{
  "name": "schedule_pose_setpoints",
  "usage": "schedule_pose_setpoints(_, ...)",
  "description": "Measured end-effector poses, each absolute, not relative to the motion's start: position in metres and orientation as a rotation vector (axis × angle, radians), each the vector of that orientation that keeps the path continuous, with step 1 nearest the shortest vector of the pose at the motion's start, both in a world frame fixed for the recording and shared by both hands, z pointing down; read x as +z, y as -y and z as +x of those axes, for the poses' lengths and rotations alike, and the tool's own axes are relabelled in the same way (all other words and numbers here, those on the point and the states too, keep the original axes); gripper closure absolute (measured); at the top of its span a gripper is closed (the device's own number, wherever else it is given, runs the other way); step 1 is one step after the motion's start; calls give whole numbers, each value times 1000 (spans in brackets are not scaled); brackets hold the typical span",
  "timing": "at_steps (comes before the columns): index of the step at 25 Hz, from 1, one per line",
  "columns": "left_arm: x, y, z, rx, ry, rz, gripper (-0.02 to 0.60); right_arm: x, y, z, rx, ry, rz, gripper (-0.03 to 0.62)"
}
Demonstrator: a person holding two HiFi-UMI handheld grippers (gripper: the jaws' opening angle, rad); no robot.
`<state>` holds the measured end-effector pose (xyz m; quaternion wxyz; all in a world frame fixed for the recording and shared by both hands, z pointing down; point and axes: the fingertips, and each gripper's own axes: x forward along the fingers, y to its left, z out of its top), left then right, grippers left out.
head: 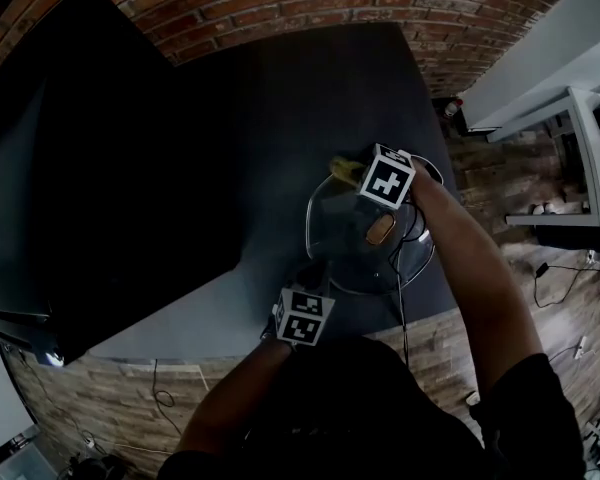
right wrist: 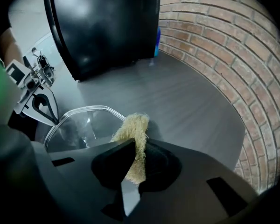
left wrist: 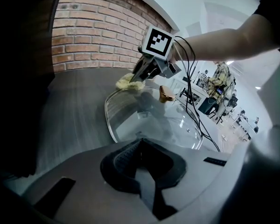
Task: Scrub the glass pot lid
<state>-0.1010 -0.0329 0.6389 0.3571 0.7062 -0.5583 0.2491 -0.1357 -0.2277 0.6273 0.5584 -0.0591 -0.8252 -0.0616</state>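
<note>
Head view: a dark grey table (head: 280,108) is recorded, bounded on the far side by a brick wall (head: 270,8). A large black panel (head: 110,168) is stood on the table's left part. The glass pot lid (head: 342,240) is seen on the near right part of the table.

Only the head view shows both arms and the whole outline of the lid. It does not resolve either pair of jaws.

Left gripper view: the left gripper (left wrist: 140,143) is seen with its jaws brought together at the near rim of the lid. The right gripper view shows the same contact from the far side.

Right gripper view: the right gripper (right wrist: 133,146) is clamped on a pale yellow fibrous scrubber (right wrist: 134,127). The scrubber is pressed on the far edge of the lid.

Lid appearance: clear glass, round and slightly domed, with a thin bright rim band. The table is seen through the glass, and reflections are noted across it. A tan knob (left wrist: 166,94) is fixed at its centre. The knob is hidden in the right gripper view.
</note>
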Motion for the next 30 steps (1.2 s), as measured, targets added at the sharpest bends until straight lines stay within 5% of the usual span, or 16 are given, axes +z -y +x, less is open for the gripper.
schedule_pose_setpoints(30, 640, 34, -106, 707, 1435, 1760, 548, 635, 255, 53, 97, 1923, 309, 546)
